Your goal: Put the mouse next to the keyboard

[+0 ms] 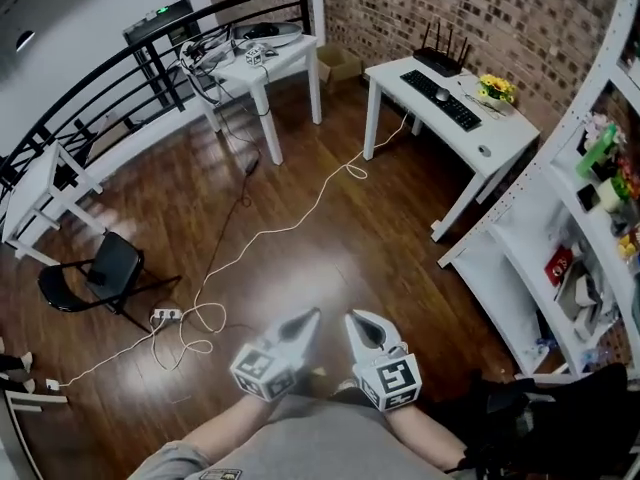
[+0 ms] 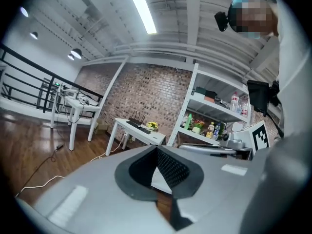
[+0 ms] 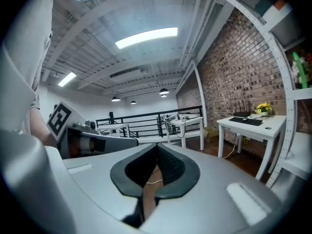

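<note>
Head view: the shelf unit [image 1: 530, 238] is cut off by the right edge, and its contents are too small to identify. On the tabletop [image 1: 510, 133], a small dark item [image 1: 442, 95] beside the keyboard [image 1: 445, 100] and a small grey item [image 1: 485, 151] cannot be identified. A black object [image 1: 560, 418] is cut off at the bottom-right corner.

Black chair [image 1: 105, 268] on wooden floor [image 1: 330, 258], white shelving [image 1: 530, 238] along brick wall [image 1: 500, 8].

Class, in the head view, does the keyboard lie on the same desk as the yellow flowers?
Yes, the keyboard and the yellow flowers both sit on the white desk.
</note>
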The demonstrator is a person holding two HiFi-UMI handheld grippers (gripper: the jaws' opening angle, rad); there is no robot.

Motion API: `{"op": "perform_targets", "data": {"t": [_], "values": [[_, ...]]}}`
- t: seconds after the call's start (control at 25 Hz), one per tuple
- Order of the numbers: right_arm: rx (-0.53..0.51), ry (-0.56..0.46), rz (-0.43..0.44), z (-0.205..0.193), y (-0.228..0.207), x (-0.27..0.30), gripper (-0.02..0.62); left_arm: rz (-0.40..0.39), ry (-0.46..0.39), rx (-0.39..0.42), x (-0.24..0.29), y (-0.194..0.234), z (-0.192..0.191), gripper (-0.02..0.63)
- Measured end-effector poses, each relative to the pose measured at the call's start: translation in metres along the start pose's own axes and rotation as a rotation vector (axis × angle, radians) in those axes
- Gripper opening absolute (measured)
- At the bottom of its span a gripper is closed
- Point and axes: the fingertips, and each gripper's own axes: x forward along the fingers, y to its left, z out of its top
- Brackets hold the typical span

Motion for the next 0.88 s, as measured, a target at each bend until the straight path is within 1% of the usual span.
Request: {"op": "perform_targets", "data": {"t": [0.24, 0.48, 0.64, 0.76, 0.88], "values": [[-0.031, 0.025, 0.095, 0.014, 0.032, 0.075, 0.012, 0.085, -0.057, -0.020, -0.020, 0.072, 0.030, -0.003], [-0.054, 0.043, 0.131, 0.037, 0.066, 0.166, 0.012, 0.107, -0.085, -0.035, -0.034, 0.159, 0.070, -0.002], [-0.070, 0.039, 0.149, 0.052, 0.090, 0.228, 0.012, 0.116, -0.097, -0.029, -0.046, 0.219, 0.095, -0.003], [-0.083, 0.040, 0.168, 0.058, 0.107, 0.267, 0.012, 0.139, -0.102, -0.034, -0.055, 0.263, 0.106, -0.003], [-0.084, 0.050, 0.179, 0.060, 0.116, 0.294, 0.012, 0.156, -0.099, -0.037, -0.060, 0.291, 0.113, -0.003]]}}
